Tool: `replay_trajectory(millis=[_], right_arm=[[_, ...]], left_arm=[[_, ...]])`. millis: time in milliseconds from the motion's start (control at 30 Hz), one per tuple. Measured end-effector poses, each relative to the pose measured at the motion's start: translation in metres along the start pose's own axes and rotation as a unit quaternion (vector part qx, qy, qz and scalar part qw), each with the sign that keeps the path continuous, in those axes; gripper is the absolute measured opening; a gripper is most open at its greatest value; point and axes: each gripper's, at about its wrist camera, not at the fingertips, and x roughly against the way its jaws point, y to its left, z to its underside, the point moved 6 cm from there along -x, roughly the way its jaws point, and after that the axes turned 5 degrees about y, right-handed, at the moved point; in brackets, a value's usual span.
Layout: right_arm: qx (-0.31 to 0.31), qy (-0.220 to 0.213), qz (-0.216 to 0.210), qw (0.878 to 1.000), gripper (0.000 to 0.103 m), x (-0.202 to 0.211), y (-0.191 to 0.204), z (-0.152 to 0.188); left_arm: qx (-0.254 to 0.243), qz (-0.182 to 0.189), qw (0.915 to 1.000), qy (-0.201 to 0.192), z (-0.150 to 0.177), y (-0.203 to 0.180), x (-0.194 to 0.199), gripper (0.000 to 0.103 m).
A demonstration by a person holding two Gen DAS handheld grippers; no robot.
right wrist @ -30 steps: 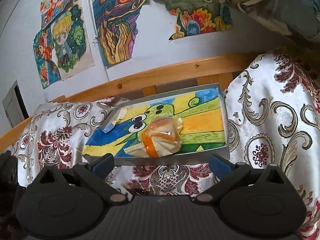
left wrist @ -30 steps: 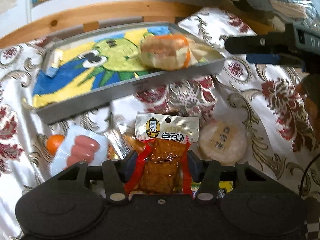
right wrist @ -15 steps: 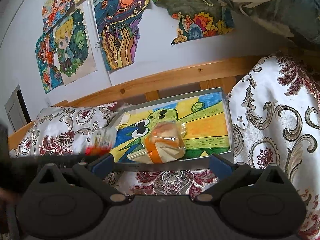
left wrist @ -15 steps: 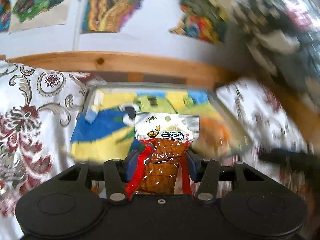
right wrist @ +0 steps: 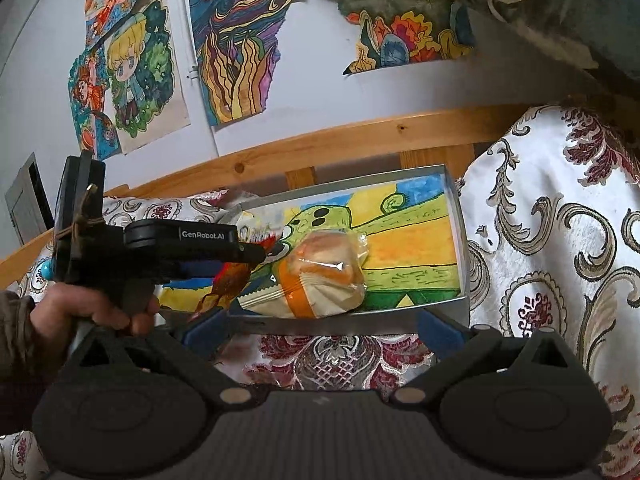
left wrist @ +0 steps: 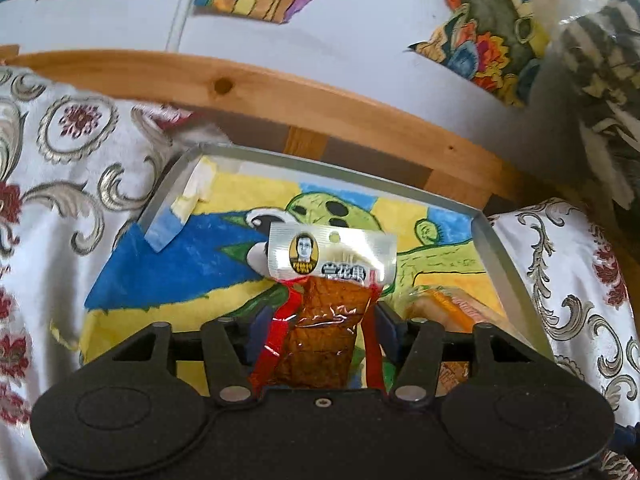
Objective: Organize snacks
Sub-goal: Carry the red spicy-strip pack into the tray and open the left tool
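Observation:
My left gripper (left wrist: 320, 320) is shut on a red-edged packet of brown dried tofu (left wrist: 320, 320) with a silver top, held above the grey metal tray (left wrist: 508, 264). The tray has a painted cartoon drawing on its floor. A wrapped bun with an orange band (right wrist: 324, 276) lies in the tray, seen at lower right in the left wrist view (left wrist: 448, 308). My right gripper (right wrist: 324, 328) is open and empty, just short of the tray's near rim (right wrist: 360, 314). From the right wrist view, the left gripper (right wrist: 248, 252) reaches over the tray's left part with the packet (right wrist: 228, 284) hanging from it.
A patterned white, silver and maroon cloth (right wrist: 560, 260) covers the surface around the tray. A wooden rail (left wrist: 320, 108) runs behind it, below a wall with coloured drawings (right wrist: 232, 44). A person's hand (right wrist: 96, 308) holds the left gripper's handle. A taped paper corner (left wrist: 192, 196) sits in the tray's far left.
My left gripper has lifted the tofu packet off the cloth, away from the other snacks, and carried it over the tray. The right gripper has stayed nearly still and open.

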Motion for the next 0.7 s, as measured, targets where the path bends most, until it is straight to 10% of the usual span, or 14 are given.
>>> replay_trajectory(millis=[167, 700], right_arm=[[0.009, 0.001, 0.006, 1.000, 0.103, 0.003, 0.004, 0.003], [0.027, -0.019, 0.026, 0.999, 0.103, 0.048, 0.021, 0.012]], left_arm=[[0.005, -0.013, 0.9998, -0.016, -0.001, 0.008, 0.013, 0.094], [-0.031, -0.013, 0.9970, -0.070, 0.028, -0.002, 0.122, 0.102]])
